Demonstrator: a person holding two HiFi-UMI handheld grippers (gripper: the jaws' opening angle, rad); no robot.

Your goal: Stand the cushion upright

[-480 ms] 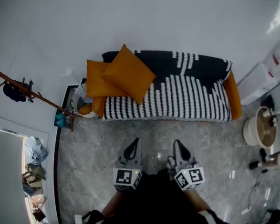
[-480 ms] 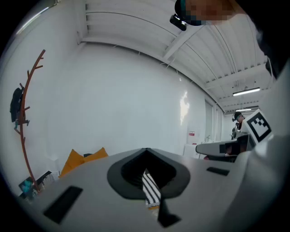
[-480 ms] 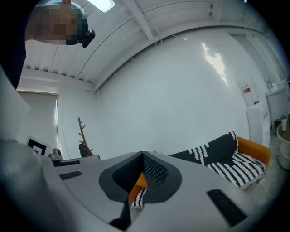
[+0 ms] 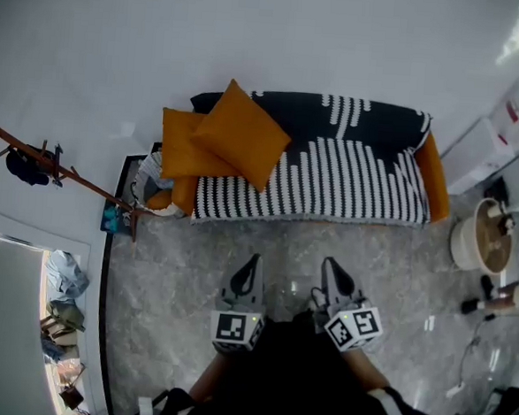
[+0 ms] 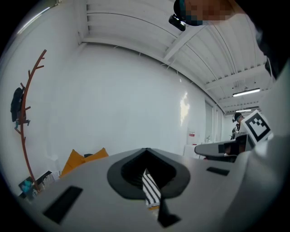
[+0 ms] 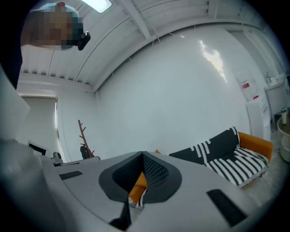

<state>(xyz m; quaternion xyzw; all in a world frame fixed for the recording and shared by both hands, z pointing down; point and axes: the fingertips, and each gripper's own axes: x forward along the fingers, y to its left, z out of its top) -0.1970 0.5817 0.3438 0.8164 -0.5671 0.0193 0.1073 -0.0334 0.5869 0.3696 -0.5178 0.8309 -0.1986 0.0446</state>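
An orange cushion [image 4: 241, 134] leans tilted, one corner up, at the left end of the black-and-white striped sofa [image 4: 332, 176]. A second orange cushion [image 4: 179, 148] lies behind it against the armrest. Both grippers hang low in the head view, close to the person's body and over the marble floor, well short of the sofa. The left gripper [image 4: 249, 265] is shut and holds nothing, and so is the right gripper [image 4: 330, 269]. The left gripper view shows its shut jaws [image 5: 146, 152] with the cushions [image 5: 77, 159] far off to the left. The right gripper view shows its shut jaws [image 6: 142, 156] facing the sofa [image 6: 226, 149].
A wooden coat rack [image 4: 58, 175] stands left of the sofa, with a basket [image 4: 150, 186] by the armrest. A round white bin [image 4: 483, 236] and white cabinets [image 4: 495, 130] are on the right. Marble floor [image 4: 292, 249] lies between the grippers and the sofa.
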